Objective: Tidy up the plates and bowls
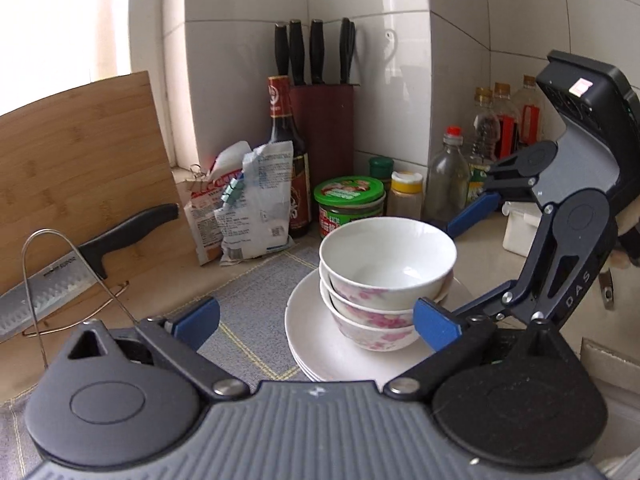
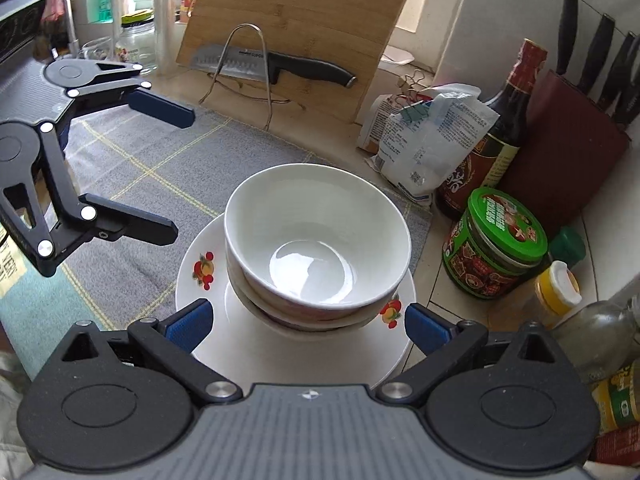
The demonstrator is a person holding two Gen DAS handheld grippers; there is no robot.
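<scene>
I see three nested bowls (image 1: 386, 280) sitting on a stack of white plates (image 2: 208, 312), which lies on the grey checked mat (image 2: 140, 168) on the table. My left tool (image 1: 316, 326) is spread wide and grips nothing; my right tool (image 2: 308, 326) is likewise wide open and empty, its pads clear of the dishes. Behind stand a soy sauce bottle (image 1: 286, 152), a green-lidded jar (image 1: 350, 196), and a knife (image 2: 276, 66) against the cutting board (image 2: 296, 20). How many plates are stacked, perhaps three, I cannot tell for sure.

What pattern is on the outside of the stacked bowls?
Pink floral blotches on white, seen on the stacked bowls; clearest in the left wrist view.
</scene>
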